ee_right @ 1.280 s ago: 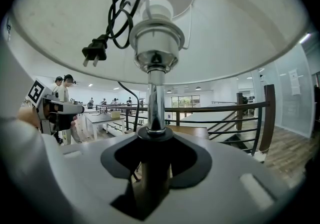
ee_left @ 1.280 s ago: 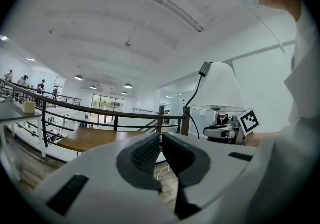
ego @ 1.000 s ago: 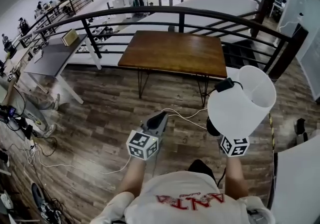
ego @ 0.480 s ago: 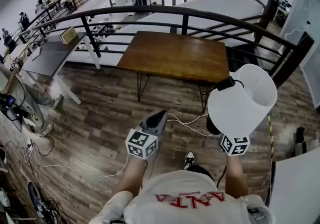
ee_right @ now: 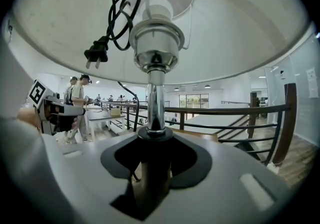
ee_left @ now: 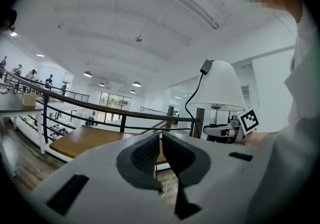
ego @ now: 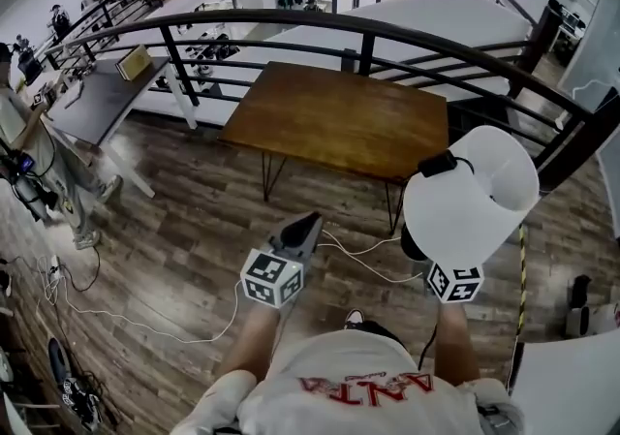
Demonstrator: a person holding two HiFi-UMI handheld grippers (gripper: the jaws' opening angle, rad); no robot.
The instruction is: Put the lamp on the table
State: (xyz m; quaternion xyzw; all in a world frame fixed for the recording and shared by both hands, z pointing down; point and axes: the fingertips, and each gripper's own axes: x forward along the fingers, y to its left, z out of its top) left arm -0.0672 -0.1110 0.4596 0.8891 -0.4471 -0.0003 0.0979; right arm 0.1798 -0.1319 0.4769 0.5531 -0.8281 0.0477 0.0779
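Observation:
A lamp with a white shade [ego: 470,196] stands upright in my right gripper [ego: 444,270], which is shut on its chrome stem [ee_right: 156,93] just above the base. The lamp's black cord and plug [ee_right: 97,51] hang coiled inside the shade. The shade hides the jaws in the head view. The brown wooden table [ego: 339,118] stands ahead by the railing, its top bare. My left gripper [ego: 300,228] is held out at the left, shut with nothing between its pads [ee_left: 145,152]. From the left gripper view the lamp [ee_left: 217,86] shows to the right.
A curved black railing [ego: 320,26] runs behind the table. White cables [ego: 363,249] trail over the wood floor between me and the table. A grey desk [ego: 97,104] stands at the left, with a person [ego: 39,152] beside it. Stairs [ego: 484,118] descend at the right.
The view has shifted forward and the table sits slightly lower in the head view. Both grippers keep their pose and the lamp stays held.

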